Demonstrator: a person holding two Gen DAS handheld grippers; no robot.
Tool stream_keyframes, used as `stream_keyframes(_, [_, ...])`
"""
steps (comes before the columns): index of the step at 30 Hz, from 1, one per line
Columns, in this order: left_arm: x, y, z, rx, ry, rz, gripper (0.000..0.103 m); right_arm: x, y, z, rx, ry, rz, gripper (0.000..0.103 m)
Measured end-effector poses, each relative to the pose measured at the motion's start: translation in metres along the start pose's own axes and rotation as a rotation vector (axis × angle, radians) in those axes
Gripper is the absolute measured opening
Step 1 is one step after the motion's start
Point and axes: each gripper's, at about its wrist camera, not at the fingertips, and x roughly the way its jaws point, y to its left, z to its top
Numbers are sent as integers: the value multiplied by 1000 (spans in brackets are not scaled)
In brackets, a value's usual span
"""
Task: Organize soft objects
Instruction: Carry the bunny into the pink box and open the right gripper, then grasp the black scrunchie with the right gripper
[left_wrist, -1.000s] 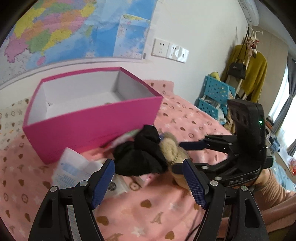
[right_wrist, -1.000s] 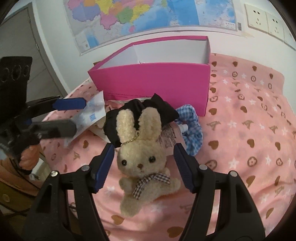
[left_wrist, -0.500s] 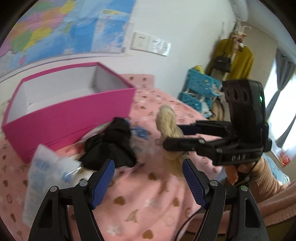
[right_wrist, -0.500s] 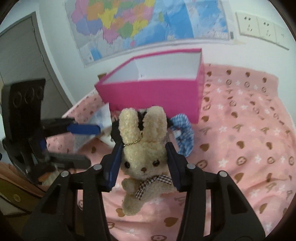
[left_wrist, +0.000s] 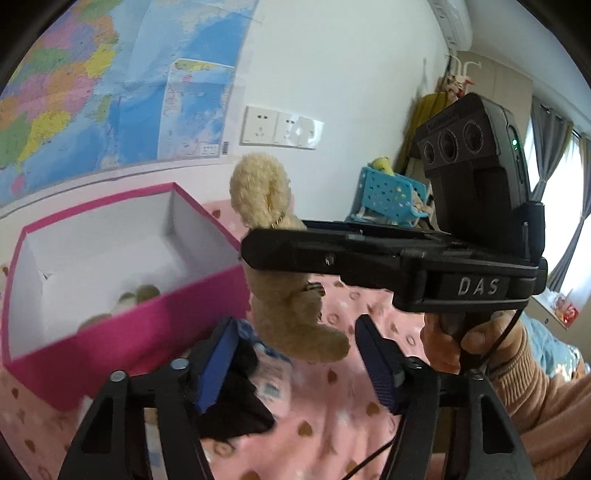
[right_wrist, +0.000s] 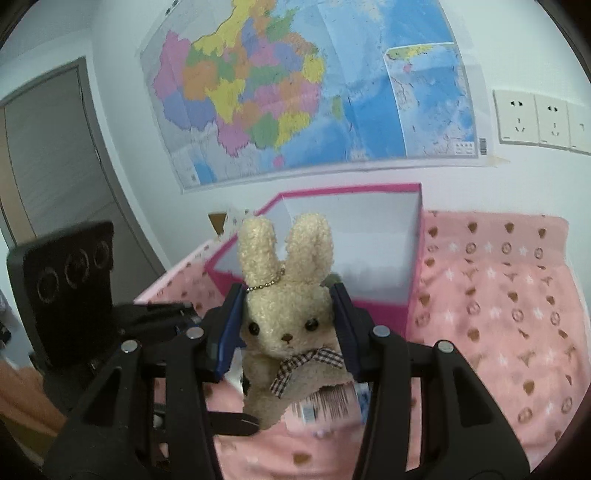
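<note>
My right gripper (right_wrist: 286, 328) is shut on a beige plush bunny (right_wrist: 286, 317) at its head and holds it in the air in front of the open pink box (right_wrist: 413, 258). In the left wrist view the bunny (left_wrist: 288, 302) hangs from the right gripper (left_wrist: 273, 240) next to the pink box (left_wrist: 129, 325), which holds some small pale items (left_wrist: 136, 295). My left gripper (left_wrist: 295, 363) is open and empty, low over a black cloth (left_wrist: 236, 402) and a plastic packet (left_wrist: 273, 380) on the pink bed cover (left_wrist: 332, 417).
A wall map (right_wrist: 295, 92) and sockets (right_wrist: 535, 122) hang behind the box. A blue basket (left_wrist: 388, 199) and hanging clothes stand to the right of the bed. A grey door (right_wrist: 48, 166) is at the left.
My right gripper closed on the bunny, lifted it off the bed and carried it up toward the box. My left gripper moved closer to the box, over the black cloth.
</note>
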Motion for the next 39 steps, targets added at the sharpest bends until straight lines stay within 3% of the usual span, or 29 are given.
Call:
stream_keyframes(5, [11,17,20,-23,-4,42,46,23,-11,24,10,-3,-35,49])
stream_keyframes(14, [40,55,48,-60,28,104,34,69,-32,38,44,48,-120,50])
stream_keyframes(20, [59,74,54,-106,64,107,33,89,-50,38,91,88,-182,51])
stream_keyframes(24, [68,83,52,-132,86,108,34,98,-57,37,114,128,-240,58])
stream_keyframes(26, [69,88,51,-150,84,118,38,96,-59,36,112,128,-254,63])
stream_keyframes(30, [63,99,44,-189,85,137,47,85,-60,32,122,112,-261,63])
stream_keyframes(39, [15,88,14,-129,22,210,53,34,-42,1,108,82,-114,65])
